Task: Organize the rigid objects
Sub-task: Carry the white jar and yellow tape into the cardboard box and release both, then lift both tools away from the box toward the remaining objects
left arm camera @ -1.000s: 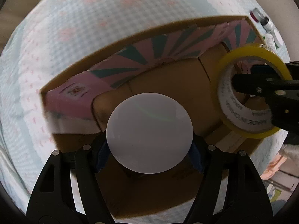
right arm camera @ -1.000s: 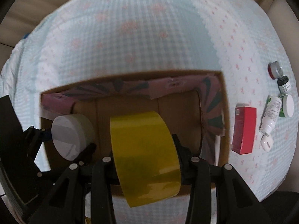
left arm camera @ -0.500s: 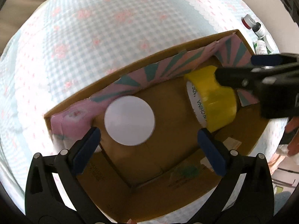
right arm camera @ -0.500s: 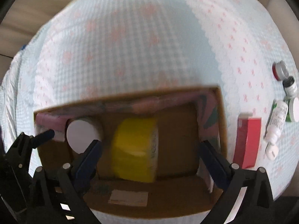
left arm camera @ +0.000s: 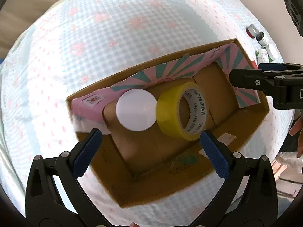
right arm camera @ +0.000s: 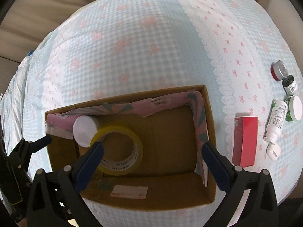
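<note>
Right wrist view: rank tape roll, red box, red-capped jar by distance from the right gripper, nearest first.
From the right gripper:
1. Tape roll, in the carton, by its left finger.
2. Red box, on the cloth right of the carton.
3. Red-capped jar, far right, beyond the box.

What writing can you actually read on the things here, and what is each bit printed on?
"MADE IN CHINA": printed repeatedly around the white inner core of the yellow tape roll, lying in the cardboard box.
White label on the box's near wall: too blurred.
Pink paper lining, small stamp: too small.
White bottle and red carton beside the box: print unreadable.
</note>
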A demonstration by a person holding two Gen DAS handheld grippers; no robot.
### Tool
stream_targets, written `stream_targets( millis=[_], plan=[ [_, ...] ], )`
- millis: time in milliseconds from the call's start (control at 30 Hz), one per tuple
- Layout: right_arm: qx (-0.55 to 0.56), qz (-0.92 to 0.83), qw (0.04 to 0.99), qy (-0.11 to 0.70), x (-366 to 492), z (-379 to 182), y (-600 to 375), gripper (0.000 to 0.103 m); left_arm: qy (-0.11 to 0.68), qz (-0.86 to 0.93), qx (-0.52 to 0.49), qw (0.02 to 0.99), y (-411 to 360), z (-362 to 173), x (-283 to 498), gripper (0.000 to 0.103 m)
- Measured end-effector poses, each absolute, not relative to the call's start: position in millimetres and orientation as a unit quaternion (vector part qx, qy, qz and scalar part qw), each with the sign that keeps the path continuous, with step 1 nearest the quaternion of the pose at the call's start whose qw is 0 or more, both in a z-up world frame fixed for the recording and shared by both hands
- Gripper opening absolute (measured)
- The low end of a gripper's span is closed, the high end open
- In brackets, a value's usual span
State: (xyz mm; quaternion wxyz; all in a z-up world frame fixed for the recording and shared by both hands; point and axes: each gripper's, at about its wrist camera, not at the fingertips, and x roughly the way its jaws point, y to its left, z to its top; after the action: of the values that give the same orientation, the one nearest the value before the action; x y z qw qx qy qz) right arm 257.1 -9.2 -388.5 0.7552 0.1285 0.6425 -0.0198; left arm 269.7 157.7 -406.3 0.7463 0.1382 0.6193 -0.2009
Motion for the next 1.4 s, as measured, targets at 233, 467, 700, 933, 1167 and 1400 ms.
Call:
stream_targets(
  millis=[233,467,700,933,1167,1400],
  plan=[
    [0.127,-0.008,0.774,0.620,236.4,-348.7,0.2,0.103,0.597,-0.181,0.127,0.771,177.5,-357.5,244.1,0.103],
    [0.115,0.012,0.797,0.592,201.0,-286.2,12.0,0.103,0.551,-0.177,0.127,0.806,191.5,-283.6,207.4,0.103],
    [0.082,-0.005,0.824,0.561,162.1,-221.2,14.6,0.103,0.529,-0.170,0.094,0.826,193.9,-230.5,170.6,0.103],
    [0.077,-0.061,0.857,0.506,117.5,-178.7,-28.1,0.103,0.505,-0.171,0.075,0.843,161.1,-202.5,146.3,0.103],
    [0.106,-0.095,0.865,0.481,81.4,-165.9,-120.4,0.103,0.479,-0.157,0.060,0.862,91.3,-181.1,135.9,0.103],
    [0.072,-0.074,0.876,0.470,69.4,-169.2,-222.1,0.103,0.478,-0.111,0.028,0.871,-6.4,-185.4,133.6,0.103]
  ],
)
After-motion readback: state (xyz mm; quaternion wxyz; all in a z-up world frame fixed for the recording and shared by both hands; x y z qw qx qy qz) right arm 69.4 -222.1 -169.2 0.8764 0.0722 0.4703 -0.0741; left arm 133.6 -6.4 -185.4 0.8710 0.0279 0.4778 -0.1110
